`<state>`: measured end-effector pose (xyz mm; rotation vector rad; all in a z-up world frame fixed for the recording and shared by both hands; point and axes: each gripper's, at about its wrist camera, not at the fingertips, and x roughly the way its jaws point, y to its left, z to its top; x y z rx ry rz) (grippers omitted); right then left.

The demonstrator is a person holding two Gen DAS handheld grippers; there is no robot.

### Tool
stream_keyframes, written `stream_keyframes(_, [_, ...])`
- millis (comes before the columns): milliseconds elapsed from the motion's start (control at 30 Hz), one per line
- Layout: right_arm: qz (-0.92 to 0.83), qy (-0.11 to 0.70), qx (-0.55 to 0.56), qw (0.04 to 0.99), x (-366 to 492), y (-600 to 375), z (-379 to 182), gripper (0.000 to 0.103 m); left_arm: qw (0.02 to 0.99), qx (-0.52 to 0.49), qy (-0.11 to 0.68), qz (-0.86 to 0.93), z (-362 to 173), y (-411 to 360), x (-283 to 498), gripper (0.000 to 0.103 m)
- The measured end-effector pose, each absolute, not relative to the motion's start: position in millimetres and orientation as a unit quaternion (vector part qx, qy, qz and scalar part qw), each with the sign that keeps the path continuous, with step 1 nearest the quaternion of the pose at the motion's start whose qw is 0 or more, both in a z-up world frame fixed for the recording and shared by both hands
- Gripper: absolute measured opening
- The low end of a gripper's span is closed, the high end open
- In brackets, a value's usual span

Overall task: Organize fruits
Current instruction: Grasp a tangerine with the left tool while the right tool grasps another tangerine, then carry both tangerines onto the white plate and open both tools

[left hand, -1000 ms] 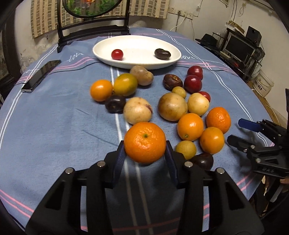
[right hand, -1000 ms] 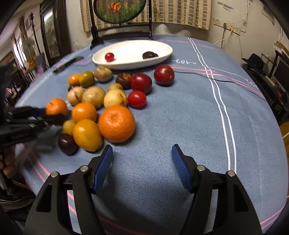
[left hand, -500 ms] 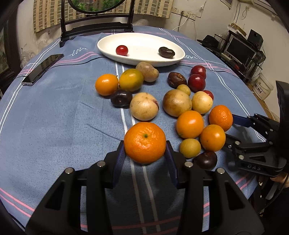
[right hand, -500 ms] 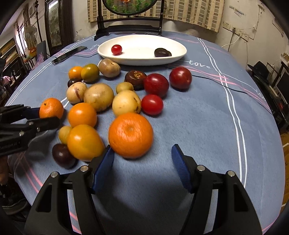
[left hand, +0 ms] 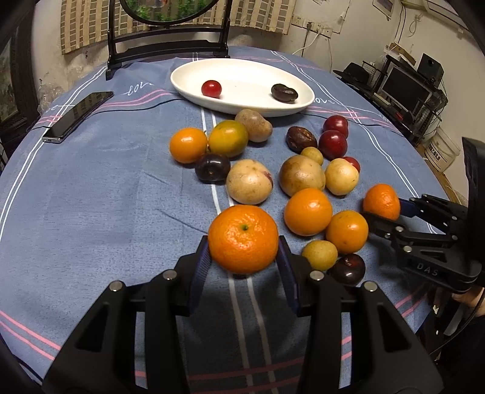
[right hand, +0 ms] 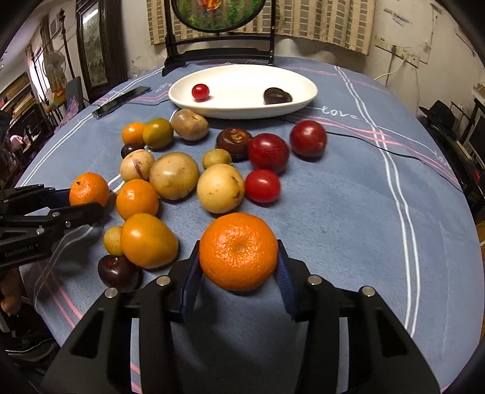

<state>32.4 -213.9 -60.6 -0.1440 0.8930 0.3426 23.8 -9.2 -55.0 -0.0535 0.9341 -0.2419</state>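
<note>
Right hand-held gripper (right hand: 239, 266) closing around orange (right hand: 238, 251) | left hand-held gripper (left hand: 244, 257) holds tangerine (left hand: 243, 238) | cloth (right hand: 339, 194) reads "love"

A lived-in home: clothed dining table (left hand: 91, 194), curtains (right hand: 327, 24), cluttered shelves (right hand: 18, 94).

Round framed screen (right hand: 216, 13) behind the white plate (right hand: 309, 91), top cut off
</note>
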Motion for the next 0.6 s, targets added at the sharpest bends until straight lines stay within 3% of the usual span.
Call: stream_keyframes(600, [0.145, 0.354, -0.055, 0.922, 18.3, -256.7, 1.3, 0.046, 0.907, -0.002, 0.407, -0.111, -4.4, -5.9, 25.6, 0.044])
